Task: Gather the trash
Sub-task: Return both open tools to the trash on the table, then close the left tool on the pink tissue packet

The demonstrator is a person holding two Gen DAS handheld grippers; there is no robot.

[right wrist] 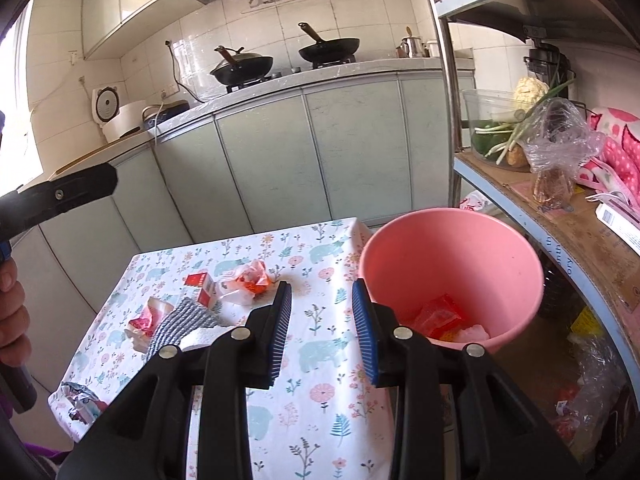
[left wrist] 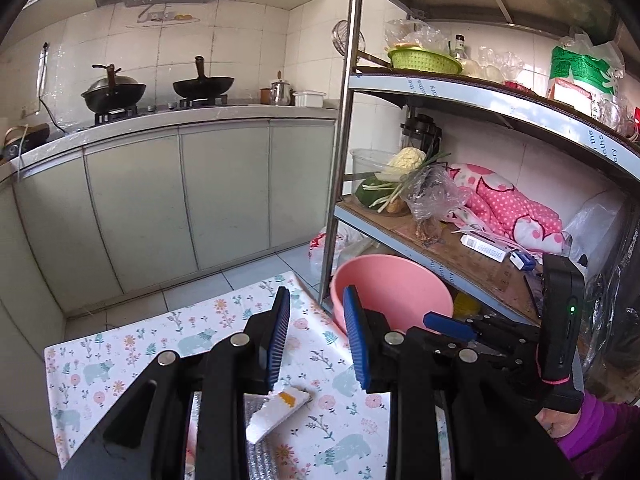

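Note:
A pink bin [right wrist: 452, 264] stands at the right edge of a table with a floral cloth [right wrist: 320, 392]; it holds red and white wrappers [right wrist: 440, 318]. It also shows in the left wrist view [left wrist: 394, 292]. My right gripper [right wrist: 322, 312] is open and empty above the table beside the bin. Trash lies left of it: a red and white carton [right wrist: 202, 286], a crumpled orange wrapper [right wrist: 250, 282], a grey striped wrapper [right wrist: 184, 326], a red packet [right wrist: 146, 318]. My left gripper [left wrist: 318, 332] is open above a white and orange wrapper [left wrist: 278, 410], not touching it.
A metal shelf rack [left wrist: 344, 120] with vegetables, plastic bags and a pink cloth stands right of the bin. Kitchen cabinets [left wrist: 176, 200] with woks on the stove lie beyond the table. Another wrapper [right wrist: 82, 402] lies at the table's near left corner. The right gripper's body [left wrist: 560, 332] shows at right.

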